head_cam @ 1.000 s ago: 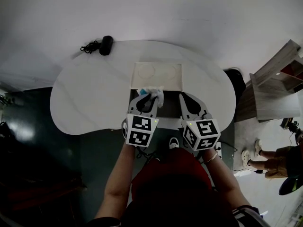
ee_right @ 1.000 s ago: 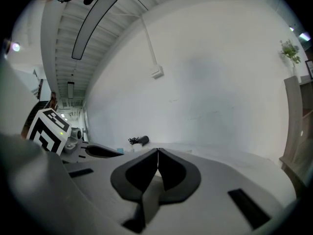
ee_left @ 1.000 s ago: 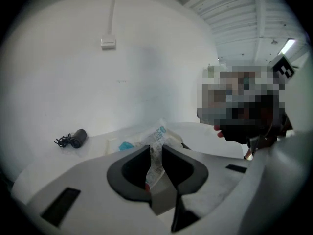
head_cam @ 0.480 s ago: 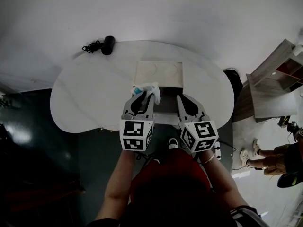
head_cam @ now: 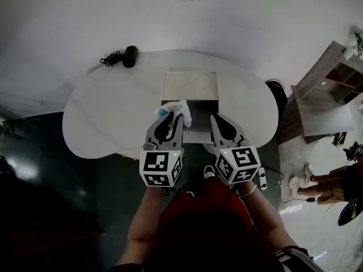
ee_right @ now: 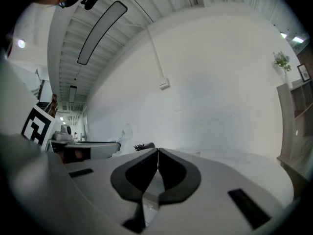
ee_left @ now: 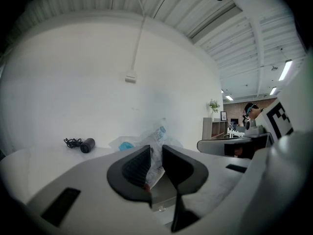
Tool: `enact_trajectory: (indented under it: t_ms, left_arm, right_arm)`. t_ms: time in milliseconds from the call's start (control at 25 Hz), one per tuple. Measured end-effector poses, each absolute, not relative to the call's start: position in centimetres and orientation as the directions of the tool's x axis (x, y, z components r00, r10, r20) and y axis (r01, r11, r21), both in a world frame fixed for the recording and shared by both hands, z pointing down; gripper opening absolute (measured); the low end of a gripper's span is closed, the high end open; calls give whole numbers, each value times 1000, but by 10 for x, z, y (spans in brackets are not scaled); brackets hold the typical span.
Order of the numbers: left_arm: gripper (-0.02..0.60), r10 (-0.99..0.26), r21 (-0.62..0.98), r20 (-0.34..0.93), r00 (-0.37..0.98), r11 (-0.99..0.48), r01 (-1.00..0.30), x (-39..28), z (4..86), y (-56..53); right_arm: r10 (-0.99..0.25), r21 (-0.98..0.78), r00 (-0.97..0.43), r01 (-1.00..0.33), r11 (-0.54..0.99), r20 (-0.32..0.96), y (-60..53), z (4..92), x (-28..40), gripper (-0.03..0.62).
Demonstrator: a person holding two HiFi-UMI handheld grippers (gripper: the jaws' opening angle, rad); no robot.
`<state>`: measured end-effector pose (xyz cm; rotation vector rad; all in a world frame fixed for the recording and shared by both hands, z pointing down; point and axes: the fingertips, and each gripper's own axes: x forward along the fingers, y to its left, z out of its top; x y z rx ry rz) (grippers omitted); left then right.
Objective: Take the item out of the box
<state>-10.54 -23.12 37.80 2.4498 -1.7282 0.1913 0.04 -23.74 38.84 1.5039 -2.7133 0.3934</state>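
Pinching a crinkled clear packet (head_cam: 177, 109) by its lower edge, the left gripper (head_cam: 172, 118) is holding it, in the head view, over the open box (head_cam: 190, 86) at its 7 o'clock corner, apparently above the walls and ready to come away over the tabletop (head_cam: 108, 112). The left gripper view is showing jaws clamped on the film, which is sticking up toward 12 o'clock. The right gripper (ee_right: 157, 153), in its own view, is keeping its jaws together and empty, likely because one grip is sufficing.

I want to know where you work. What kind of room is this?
Probably an office or workroom: a big white table, a wooden shelf unit nearby, and a long ceiling light under a ribbed ceiling.
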Motion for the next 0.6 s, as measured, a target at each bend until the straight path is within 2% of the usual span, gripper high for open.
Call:
enact_trajectory:
  t_ms: [600]
  left_arm:
    - [91, -938, 73, 100, 333, -327, -942, -120, 357, -189]
  right_arm:
    - [-840, -156, -537, -839, 522, 76, -202, 369, -7, 15]
